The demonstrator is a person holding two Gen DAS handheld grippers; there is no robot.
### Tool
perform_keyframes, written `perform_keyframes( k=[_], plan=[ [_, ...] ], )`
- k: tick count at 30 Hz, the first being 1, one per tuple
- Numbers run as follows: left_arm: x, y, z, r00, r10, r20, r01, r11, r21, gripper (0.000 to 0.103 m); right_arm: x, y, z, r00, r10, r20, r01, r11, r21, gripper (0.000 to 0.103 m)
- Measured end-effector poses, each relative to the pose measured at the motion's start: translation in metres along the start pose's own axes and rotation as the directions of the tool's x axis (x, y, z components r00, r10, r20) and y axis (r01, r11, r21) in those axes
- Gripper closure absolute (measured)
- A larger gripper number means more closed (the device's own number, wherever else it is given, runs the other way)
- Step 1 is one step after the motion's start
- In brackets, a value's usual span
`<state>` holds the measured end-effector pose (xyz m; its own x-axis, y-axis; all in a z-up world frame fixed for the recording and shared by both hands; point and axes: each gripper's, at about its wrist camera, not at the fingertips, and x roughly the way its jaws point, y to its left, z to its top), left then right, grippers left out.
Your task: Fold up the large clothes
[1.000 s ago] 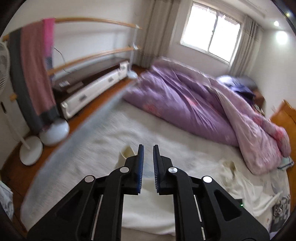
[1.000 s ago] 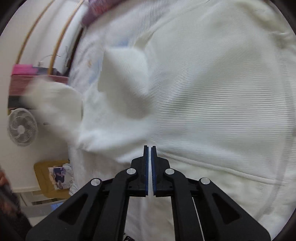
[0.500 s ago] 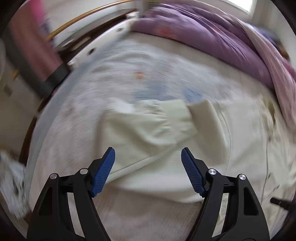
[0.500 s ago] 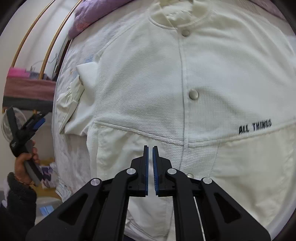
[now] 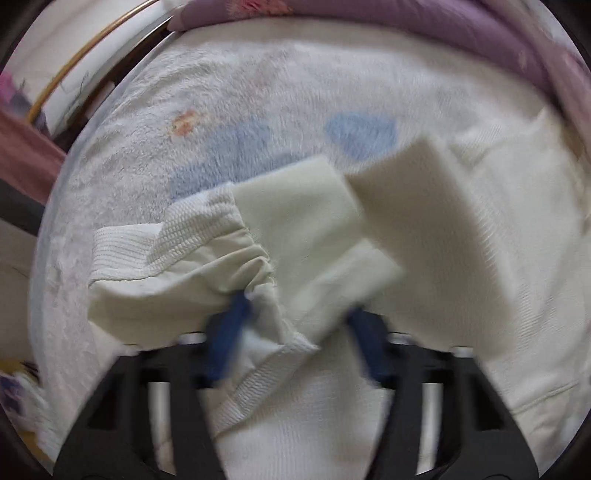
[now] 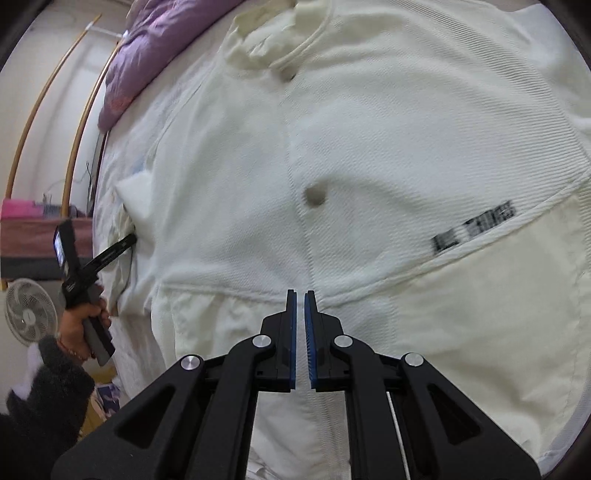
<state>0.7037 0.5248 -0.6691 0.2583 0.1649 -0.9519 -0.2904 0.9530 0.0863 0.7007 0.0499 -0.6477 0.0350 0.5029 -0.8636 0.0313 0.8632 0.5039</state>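
A cream-white jacket (image 6: 369,166) with snap buttons and black lettering lies front up on the bed. Its sleeve (image 5: 295,221) is folded and bunched at the jacket's edge, with the ribbed cuff (image 5: 129,251) to the left. My left gripper (image 5: 297,332) points down into the sleeve. Its jaws are closing with sleeve fabric between them, and the cloth hides both tips. The right wrist view shows the left gripper (image 6: 127,240) at the jacket's left edge. My right gripper (image 6: 300,295) is shut on nothing, over the jacket's front seam.
A pale fleece sheet (image 5: 221,92) covers the bed. A purple duvet (image 5: 443,29) is heaped along the far side. A person's hand (image 6: 79,325) in a dark sleeve holds the left gripper. Beside the bed stand a fan (image 6: 29,317) and a wooden-railed rack (image 6: 77,129).
My left gripper dropped from looking across the room down onto the sleeve, opened wide, then narrowed around the fabric. My right gripper slid across the jacket front and stayed shut.
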Motion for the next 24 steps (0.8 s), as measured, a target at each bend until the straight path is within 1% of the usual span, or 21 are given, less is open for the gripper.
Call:
perform_keyframes(
  k=[1, 2, 3, 5, 7, 9, 11, 12, 13, 15, 17, 18, 19, 21, 22, 23, 24],
  plan=[
    [-0.015, 0.006, 0.001, 0.999, -0.027, 0.036, 0.028, 0.998, -0.049, 0.065, -0.004, -0.005, 0.003, 1.0, -0.006, 0.005, 0.006, 1.0, 0.001, 0.097],
    [-0.026, 0.01, 0.002, 0.998, -0.042, 0.056, 0.046, 0.995, -0.086, 0.071, -0.009, -0.01, 0.006, 1.0, -0.01, 0.012, 0.01, 1.0, 0.002, 0.097],
    [-0.041, 0.015, 0.002, 0.996, -0.053, 0.077, 0.063, 0.99, -0.129, 0.074, -0.016, -0.017, 0.011, 1.0, -0.012, 0.024, 0.012, 1.0, 0.006, 0.097],
    [-0.072, 0.013, 0.005, 0.99, -0.061, 0.126, 0.082, 0.982, -0.17, 0.074, -0.032, -0.031, 0.019, 0.998, -0.026, 0.049, 0.026, 1.0, 0.011, 0.097],
    [-0.115, -0.004, 0.007, 0.972, -0.086, 0.217, 0.126, 0.976, -0.178, 0.074, -0.055, -0.049, 0.029, 0.995, -0.037, 0.089, 0.035, 0.999, 0.02, 0.097],
    [-0.156, -0.037, 0.014, 0.945, -0.148, 0.292, 0.2, 0.967, -0.159, 0.075, -0.075, -0.064, 0.035, 0.99, -0.06, 0.125, 0.057, 0.998, 0.028, 0.097],
    [-0.182, -0.083, 0.019, 0.915, -0.223, 0.336, 0.271, 0.957, -0.105, 0.075, -0.106, -0.092, 0.047, 0.981, -0.079, 0.175, 0.072, 0.996, 0.05, 0.097],
    [-0.194, -0.116, 0.021, 0.897, -0.271, 0.349, 0.311, 0.948, -0.063, 0.075, -0.117, -0.102, 0.05, 0.977, -0.089, 0.192, 0.078, 0.995, 0.064, 0.097],
    [-0.2, -0.148, 0.023, 0.881, -0.318, 0.351, 0.348, 0.937, -0.026, 0.075, -0.132, -0.116, 0.056, 0.974, -0.096, 0.208, 0.08, 0.993, 0.083, 0.097],
    [-0.205, -0.209, 0.023, 0.857, -0.396, 0.331, 0.405, 0.913, 0.045, 0.075, -0.157, -0.138, 0.065, 0.964, -0.118, 0.24, 0.097, 0.991, 0.095, 0.097],
    [-0.199, -0.281, 0.022, 0.844, -0.454, 0.285, 0.44, 0.89, 0.117, 0.075, -0.182, -0.157, 0.075, 0.951, -0.142, 0.274, 0.121, 0.988, 0.094, 0.097],
    [-0.195, -0.302, 0.02, 0.838, -0.474, 0.269, 0.457, 0.88, 0.128, 0.075, -0.197, -0.169, 0.08, 0.944, -0.156, 0.29, 0.133, 0.986, 0.098, 0.097],
    [-0.187, -0.333, 0.018, 0.828, -0.505, 0.244, 0.486, 0.863, 0.14, 0.075, -0.208, -0.179, 0.084, 0.938, -0.168, 0.303, 0.142, 0.984, 0.104, 0.097],
    [-0.169, -0.393, 0.014, 0.835, -0.524, 0.17, 0.491, 0.848, 0.201, 0.075, -0.237, -0.208, 0.095, 0.918, -0.221, 0.329, 0.19, 0.974, 0.126, 0.096],
    [-0.161, -0.416, 0.011, 0.834, -0.535, 0.138, 0.503, 0.838, 0.21, 0.075, -0.248, -0.22, 0.099, 0.905, -0.258, 0.34, 0.22, 0.965, 0.145, 0.094],
    [-0.152, -0.433, 0.01, 0.834, -0.539, 0.117, 0.507, 0.833, 0.219, 0.075, -0.258, -0.232, 0.102, 0.895, -0.279, 0.348, 0.235, 0.958, 0.163, 0.089],
    [-0.142, -0.452, 0.008, 0.845, -0.527, 0.093, 0.495, 0.836, 0.235, 0.075, -0.271, -0.248, 0.106, 0.885, -0.303, 0.354, 0.248, 0.95, 0.192, 0.084]
  ],
)
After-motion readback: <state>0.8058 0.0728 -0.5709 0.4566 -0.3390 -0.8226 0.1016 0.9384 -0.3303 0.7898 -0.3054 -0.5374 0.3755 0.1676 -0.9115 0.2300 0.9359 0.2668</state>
